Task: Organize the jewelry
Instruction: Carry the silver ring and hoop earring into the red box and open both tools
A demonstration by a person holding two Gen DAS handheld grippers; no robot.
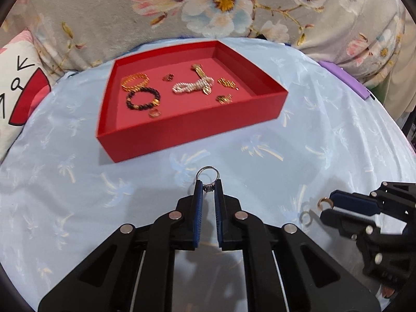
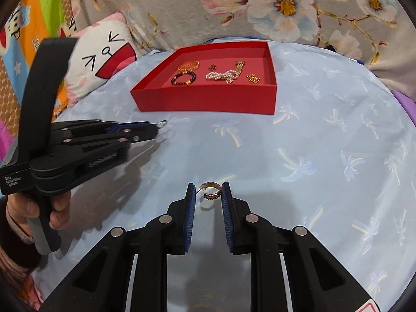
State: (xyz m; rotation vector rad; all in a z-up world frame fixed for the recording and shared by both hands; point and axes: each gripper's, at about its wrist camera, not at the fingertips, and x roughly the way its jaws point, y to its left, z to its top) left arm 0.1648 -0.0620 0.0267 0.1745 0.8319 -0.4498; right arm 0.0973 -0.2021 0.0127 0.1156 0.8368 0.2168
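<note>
Left hand-held gripper (image 1: 208,186): ribbed blue pads clamped on a thin silver ring (image 1: 207,175), lifted just above the worktop (image 1: 325,140), which wears a glossy pale-blue cloth with palm motifs. Right hand-held gripper (image 2: 208,191): black hinged arms, a gold half-hoop earring (image 2: 212,192) between its pads, touching the right pad; grip cannot be confirmed. Far centre, a shallow red cardboard tray (image 1: 182,132) holds a gold chain bangle (image 1: 135,82), dark beaded bracelet (image 1: 143,99), pearl strand (image 1: 192,87) and small gold pieces.
</note>
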